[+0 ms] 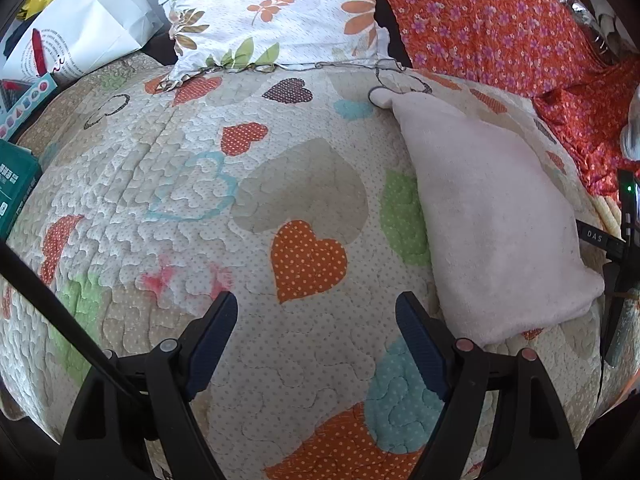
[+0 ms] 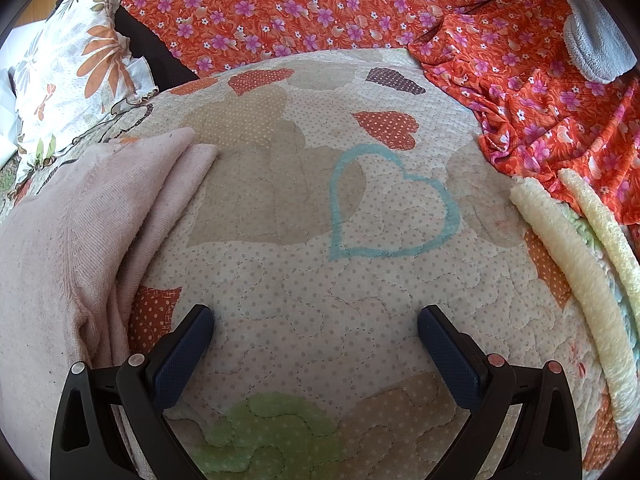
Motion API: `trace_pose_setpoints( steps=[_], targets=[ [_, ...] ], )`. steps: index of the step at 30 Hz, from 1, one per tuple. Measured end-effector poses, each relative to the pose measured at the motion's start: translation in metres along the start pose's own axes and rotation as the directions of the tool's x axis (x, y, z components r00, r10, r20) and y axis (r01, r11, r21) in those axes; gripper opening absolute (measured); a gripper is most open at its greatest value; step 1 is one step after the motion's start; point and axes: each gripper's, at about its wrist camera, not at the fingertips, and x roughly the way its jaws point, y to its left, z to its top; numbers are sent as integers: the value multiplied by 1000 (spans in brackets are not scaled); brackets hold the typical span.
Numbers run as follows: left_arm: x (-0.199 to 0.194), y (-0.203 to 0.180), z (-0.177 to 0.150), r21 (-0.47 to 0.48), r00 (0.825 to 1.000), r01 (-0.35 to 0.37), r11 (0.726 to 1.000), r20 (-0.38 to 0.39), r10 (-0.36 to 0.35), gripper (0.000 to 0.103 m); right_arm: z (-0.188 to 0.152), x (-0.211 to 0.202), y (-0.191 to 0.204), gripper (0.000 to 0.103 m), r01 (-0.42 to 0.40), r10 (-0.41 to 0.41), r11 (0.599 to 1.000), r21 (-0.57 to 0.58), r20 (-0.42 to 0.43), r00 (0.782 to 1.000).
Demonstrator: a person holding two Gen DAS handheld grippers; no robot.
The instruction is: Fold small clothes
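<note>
A folded pale pink garment (image 1: pixel 492 216) lies flat on the heart-patterned quilt (image 1: pixel 240 184), to the right of my left gripper (image 1: pixel 316 308). That gripper hovers over bare quilt, open, nothing between its fingers. In the right wrist view the same pink garment (image 2: pixel 76 216) lies at the left, its folded edges pointing up and right. My right gripper (image 2: pixel 316 324) is open over the quilt (image 2: pixel 320 288), just right of the garment, with nothing held. The right gripper's body (image 1: pixel 624 248) shows at the right edge of the left wrist view.
A floral pillow (image 1: pixel 272 12) and orange flowered cloth (image 2: pixel 360 12) lie along the back. A fuzzy cream and pastel item (image 2: pixel 576 264) sits at the right, a grey fuzzy piece (image 2: pixel 596 44) at top right. White bag (image 1: pixel 80 28) and boxes (image 1: pixel 16 188) stand left.
</note>
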Motion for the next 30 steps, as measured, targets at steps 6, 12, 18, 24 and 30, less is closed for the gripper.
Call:
trace_pose_setpoints(
  steps=[6,12,18,24,30],
  targets=[
    [1,-9,-6,39,1000,-15,999,-3,15,80,0,0,1,103,1,-1,1000,1,1,1000],
    [6,-10,-11,42,999,2,999,-33,0,80,4,3,0,103,-6,6,1000,9,-3,1000],
    [3,-14,-15,60,1000,-4,998,-23,6,80,3,1,1,103,-11,10,1000,-17,-56,998],
    [-3,-12,-21,59,1000,-14,998,-13,15,80,4,-13,-3,96,-4,7,999,33,-80,997],
    [-12,-9,-26,48,1000,-6,999,-2,6,80,-5,-94,14,94,34,-34,999,-1,152,988]
  ],
)
